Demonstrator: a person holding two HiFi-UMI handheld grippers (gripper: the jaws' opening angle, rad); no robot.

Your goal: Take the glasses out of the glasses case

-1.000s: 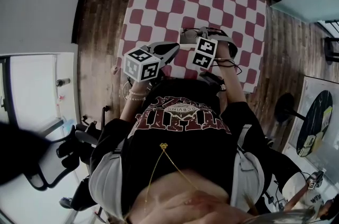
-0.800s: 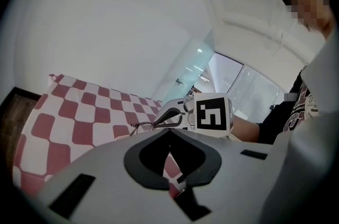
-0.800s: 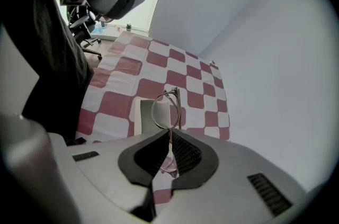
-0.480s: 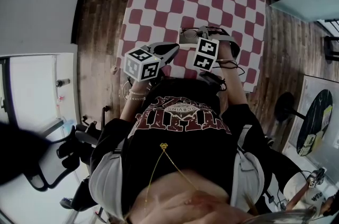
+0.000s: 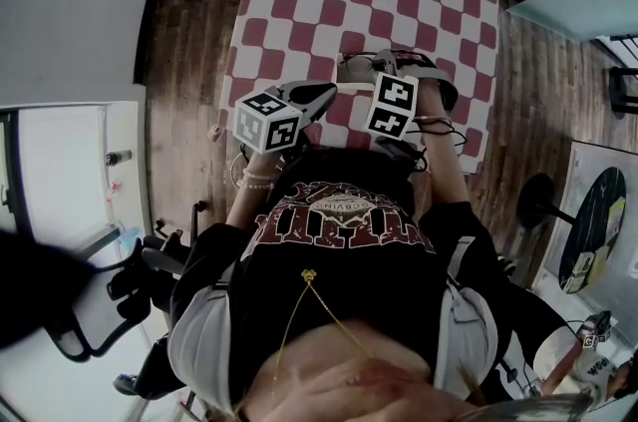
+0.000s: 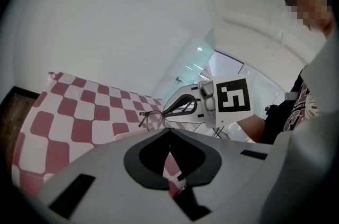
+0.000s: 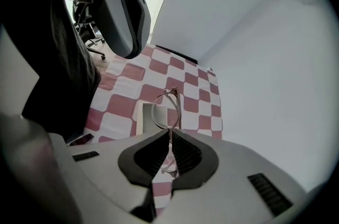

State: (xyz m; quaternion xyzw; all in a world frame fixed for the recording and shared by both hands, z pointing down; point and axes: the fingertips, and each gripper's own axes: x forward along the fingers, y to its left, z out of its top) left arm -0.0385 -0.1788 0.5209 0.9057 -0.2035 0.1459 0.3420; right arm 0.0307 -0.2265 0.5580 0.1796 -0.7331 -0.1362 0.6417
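Thin-rimmed glasses [image 7: 166, 107] hang above the checkered tablecloth [image 7: 190, 93], and my right gripper [image 7: 170, 133] is shut on their frame. Below them lies the pale glasses case [image 7: 144, 113]. In the head view the glasses [image 5: 357, 65] sit just ahead of the right gripper [image 5: 379, 64], with the case [image 5: 349, 88] beneath. My left gripper [image 5: 332, 90] hovers just left of the case, jaws shut with nothing seen between them. The left gripper view shows the glasses [image 6: 151, 118] held by the right gripper [image 6: 183, 106], beyond my own closed tips [image 6: 169, 130].
The red-and-white checkered cloth [image 5: 329, 1] covers a small table that stands on a wood floor [image 5: 189, 61]. A white wall runs along the far side. An office chair [image 5: 110, 295] stands at the lower left, and the person's body fills the near edge.
The right gripper has shifted slightly to the right with the glasses in it. The left gripper has stayed where it was.
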